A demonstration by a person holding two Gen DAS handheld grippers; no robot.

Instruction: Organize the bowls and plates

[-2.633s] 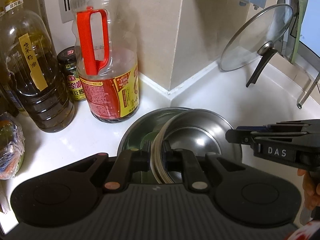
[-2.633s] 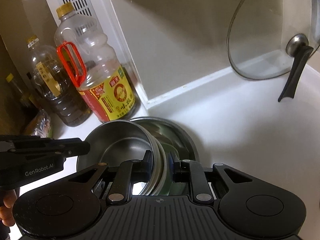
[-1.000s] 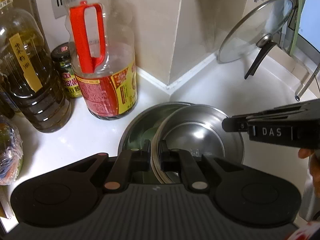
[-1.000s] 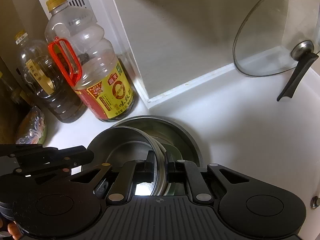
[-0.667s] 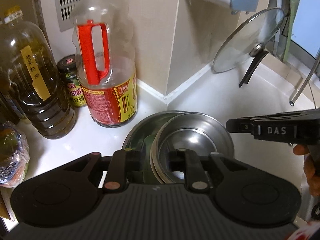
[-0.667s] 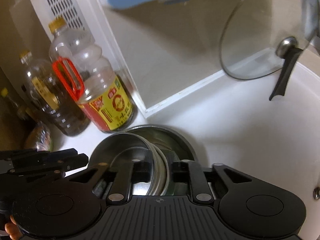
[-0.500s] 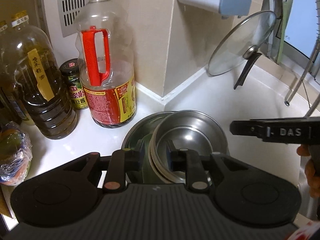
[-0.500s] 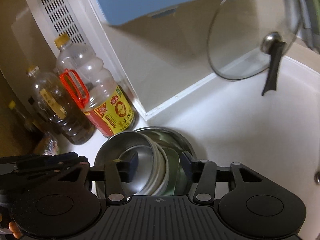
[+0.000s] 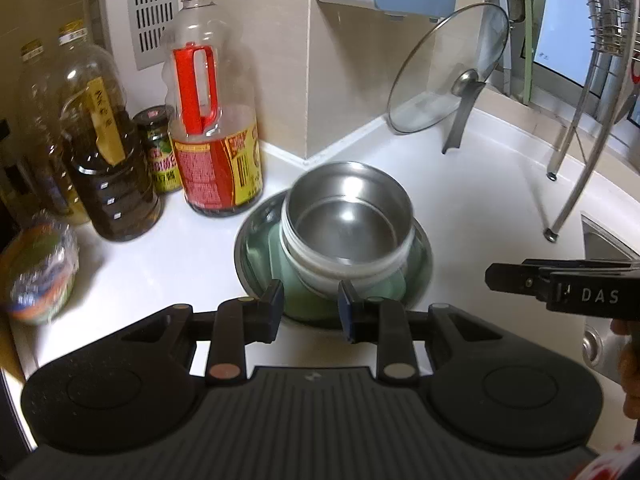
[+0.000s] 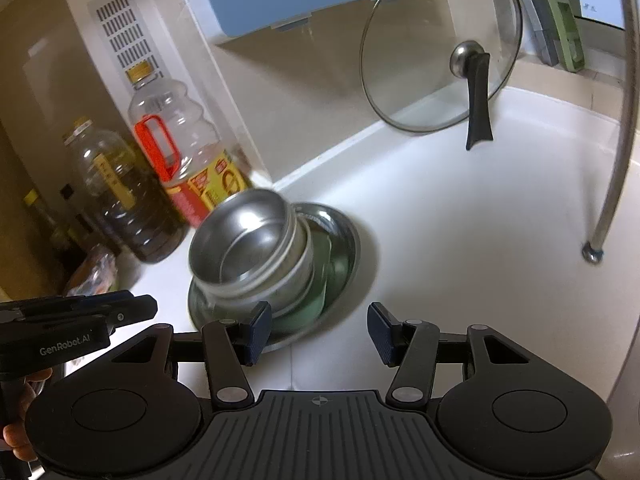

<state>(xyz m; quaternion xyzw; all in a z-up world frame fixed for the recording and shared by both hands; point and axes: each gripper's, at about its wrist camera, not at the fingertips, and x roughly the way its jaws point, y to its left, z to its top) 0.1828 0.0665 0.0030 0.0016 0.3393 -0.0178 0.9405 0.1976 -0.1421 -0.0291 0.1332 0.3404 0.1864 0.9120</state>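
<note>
With the round stainless-steel bowl [image 9: 347, 220] nested on the pale bowls inside the wide steel basin [image 9: 256, 240] so the stack sits steady, our left gripper [image 9: 310, 306] and right gripper [image 10: 318, 332], jaws just opened, stand released, both empty.

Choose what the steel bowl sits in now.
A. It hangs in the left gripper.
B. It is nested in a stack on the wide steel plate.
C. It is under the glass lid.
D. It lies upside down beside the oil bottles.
B. The steel bowl stands upright, nested in another bowl over a green dish on the wide steel plate, with both grippers clear of it.
</note>
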